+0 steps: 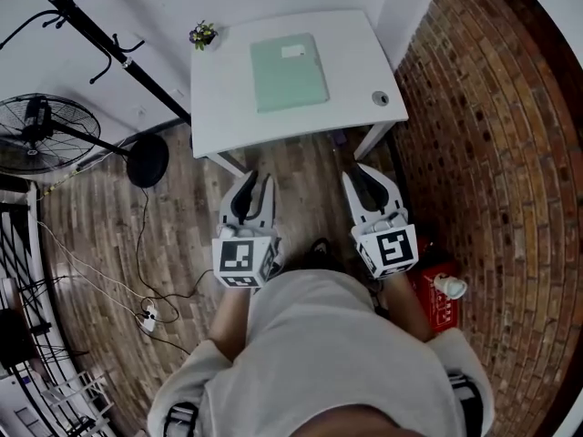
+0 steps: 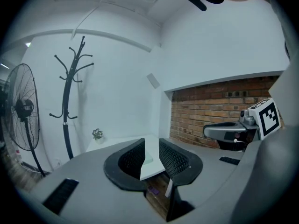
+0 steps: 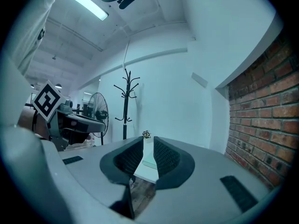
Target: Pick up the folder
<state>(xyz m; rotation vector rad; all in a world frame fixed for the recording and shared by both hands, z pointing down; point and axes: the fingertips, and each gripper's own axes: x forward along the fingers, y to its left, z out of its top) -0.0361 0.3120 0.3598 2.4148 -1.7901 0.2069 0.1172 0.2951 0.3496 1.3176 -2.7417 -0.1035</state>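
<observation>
Folder (image 1: 289,72) flat on surface (image 1: 219,98). Your L fingers (image 1: 244,197) & R fingers (image 1: 366,188): empty, open a bit. Go low, grab its edge.

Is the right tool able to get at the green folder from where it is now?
Probably yes, once it moves forward. The right tool hangs short of the table, jaws slightly apart and empty; nothing stands between it and the folder, which lies flat mid-table.
</observation>
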